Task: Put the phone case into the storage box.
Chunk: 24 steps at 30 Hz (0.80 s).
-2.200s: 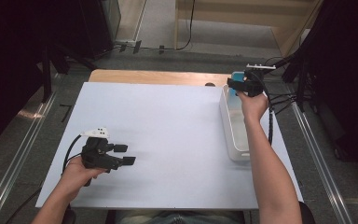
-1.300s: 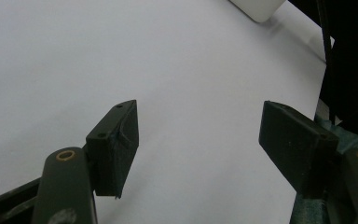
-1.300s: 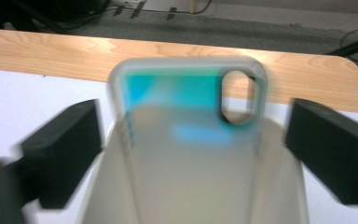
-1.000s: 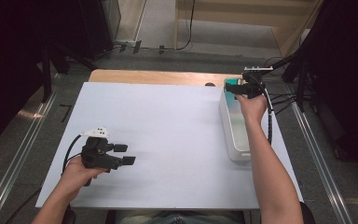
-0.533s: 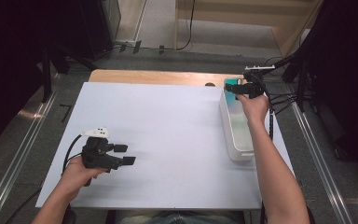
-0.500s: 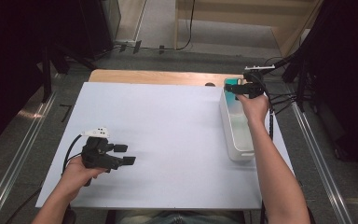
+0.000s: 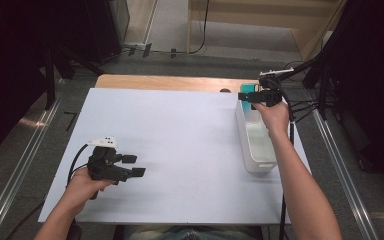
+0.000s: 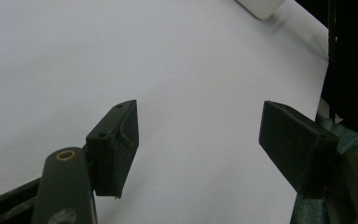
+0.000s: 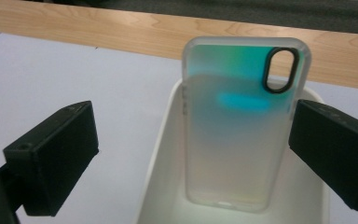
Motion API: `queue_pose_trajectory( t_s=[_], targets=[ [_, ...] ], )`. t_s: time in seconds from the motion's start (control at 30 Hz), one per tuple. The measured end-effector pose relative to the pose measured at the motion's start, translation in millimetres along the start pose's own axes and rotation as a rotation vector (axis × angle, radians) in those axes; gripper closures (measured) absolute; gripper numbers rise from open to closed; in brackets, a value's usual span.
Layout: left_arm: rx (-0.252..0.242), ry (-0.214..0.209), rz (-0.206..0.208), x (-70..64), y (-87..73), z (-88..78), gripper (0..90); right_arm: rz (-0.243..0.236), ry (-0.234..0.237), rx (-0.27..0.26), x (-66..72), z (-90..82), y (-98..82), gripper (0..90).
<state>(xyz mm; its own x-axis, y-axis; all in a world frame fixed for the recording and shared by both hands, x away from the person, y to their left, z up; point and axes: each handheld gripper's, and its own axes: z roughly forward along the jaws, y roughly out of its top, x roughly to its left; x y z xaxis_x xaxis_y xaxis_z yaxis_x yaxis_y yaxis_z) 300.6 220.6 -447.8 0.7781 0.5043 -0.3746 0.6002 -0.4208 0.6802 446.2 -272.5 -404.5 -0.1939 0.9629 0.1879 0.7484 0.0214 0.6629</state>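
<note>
The right claw (image 9: pixel 191 163), jaws spread wide, hovers at the far end of a white plastic bin (image 9: pixel 161 154) with a translucent phone case (image 9: pixel 240 126) standing dead ahead between the jaws but touching neither of them. The case leans upright against the bin's far wall, its long axis running toward 12 o'clock in the right gripper view, the black-ringed camera cutout at the top right, a teal sheen across its upper half. Any pinch would have to go forward and close across the case's short width. In the high view the right claw (image 7: pixel 245 96) sits at about 1 o'clock on the white surface (image 7: pixel 180 150), over the far end of the bin (image 7: pixel 254 145), where the case (image 7: pixel 247 89) shows as a small teal patch just beyond it. The left claw (image 7: pixel 135 166) rests low at about 8 o'clock, well apart from the bin, and its own view shows the jaws (image 8: pixel 200 149) parted over bare sheet; the right hand is plainly the nearer. Against the frame from two seconds earlier, the right claw has edged slightly toward the far wall of the bin, while the left has not moved.
</note>
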Motion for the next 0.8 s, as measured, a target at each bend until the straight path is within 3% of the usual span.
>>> queue_pose_trajectory(
  t_s=[0.27, 0.8],
  targets=[
    [-0.002, -0.002, -0.006, 0.5, 0.3, 0.9, 28.3, -0.018, 0.081, 0.013, 9.5, -9.8, -1.0, 0.2],
    [0.008, -0.005, -0.005, -0.1, -0.1, 1.7, 28.3, -0.118, 0.2, 0.024, 29.9, -23.8, -6.1, 0.5]
  ],
)
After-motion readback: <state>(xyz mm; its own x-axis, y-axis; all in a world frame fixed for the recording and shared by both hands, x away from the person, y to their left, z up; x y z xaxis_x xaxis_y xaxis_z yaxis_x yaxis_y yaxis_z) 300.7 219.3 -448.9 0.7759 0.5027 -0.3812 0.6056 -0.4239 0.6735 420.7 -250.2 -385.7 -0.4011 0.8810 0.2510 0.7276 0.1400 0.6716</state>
